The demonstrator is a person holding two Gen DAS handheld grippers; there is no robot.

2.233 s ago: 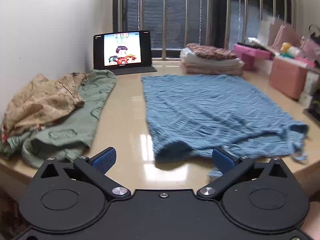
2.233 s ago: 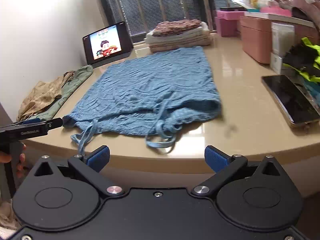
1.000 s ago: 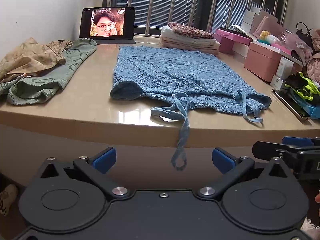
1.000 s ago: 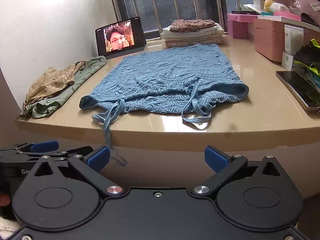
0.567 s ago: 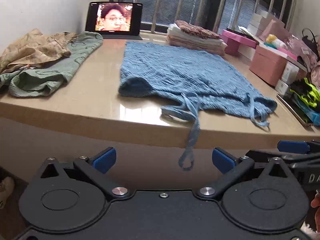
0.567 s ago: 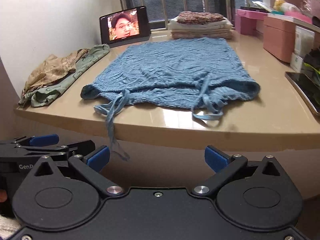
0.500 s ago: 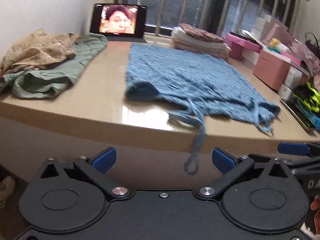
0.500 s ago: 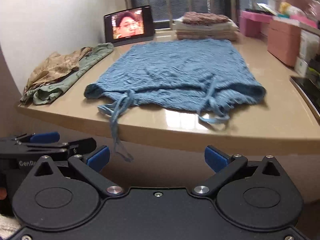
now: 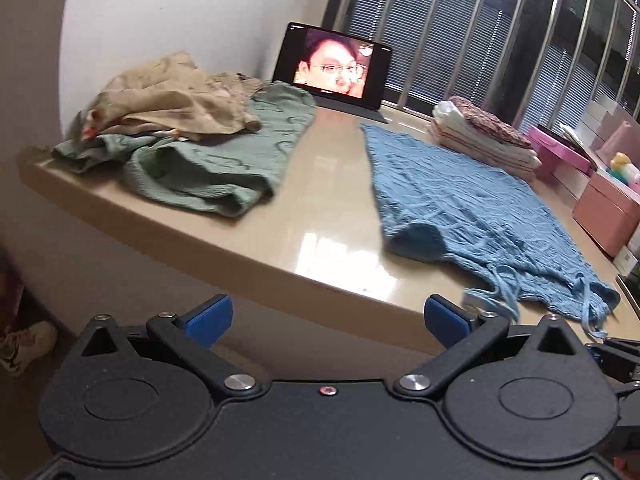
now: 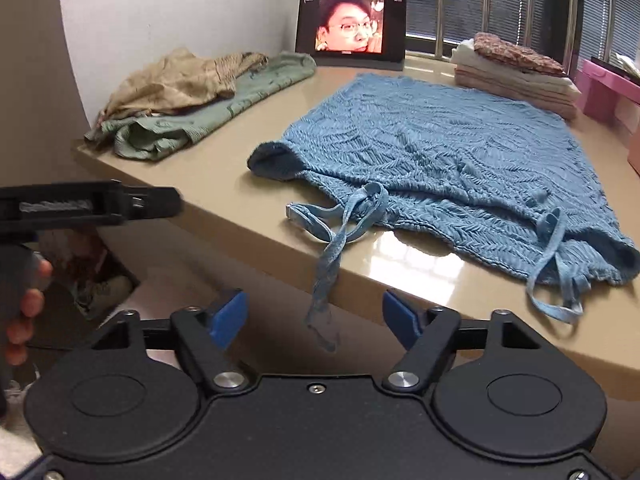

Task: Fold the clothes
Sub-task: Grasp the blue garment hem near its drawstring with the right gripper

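A blue knitted garment (image 9: 460, 200) (image 10: 420, 140) lies spread flat on the beige table (image 9: 248, 240). Two of its straps trail over the near edge. One strap (image 10: 334, 252) hangs down in front of my right gripper (image 10: 316, 316), its loose end dangling between the blue pads. Those jaws are closing, and the pads stand apart from the strap. My left gripper (image 9: 326, 320) is open and holds nothing, below the table edge to the left of the garment. In the right wrist view it shows side-on at the far left.
A green garment (image 9: 216, 164) with a beige one (image 9: 172, 96) heaped on it lies at the table's left. A tablet (image 9: 336, 66) stands at the back beside folded clothes (image 9: 484, 136). Pink boxes (image 9: 608, 208) line the right. A hand (image 10: 24, 312) shows at left.
Both views have swung left and rolled, so the table now looks tilted. The right gripper's jaws have narrowed, and the hanging strap now dangles between them.
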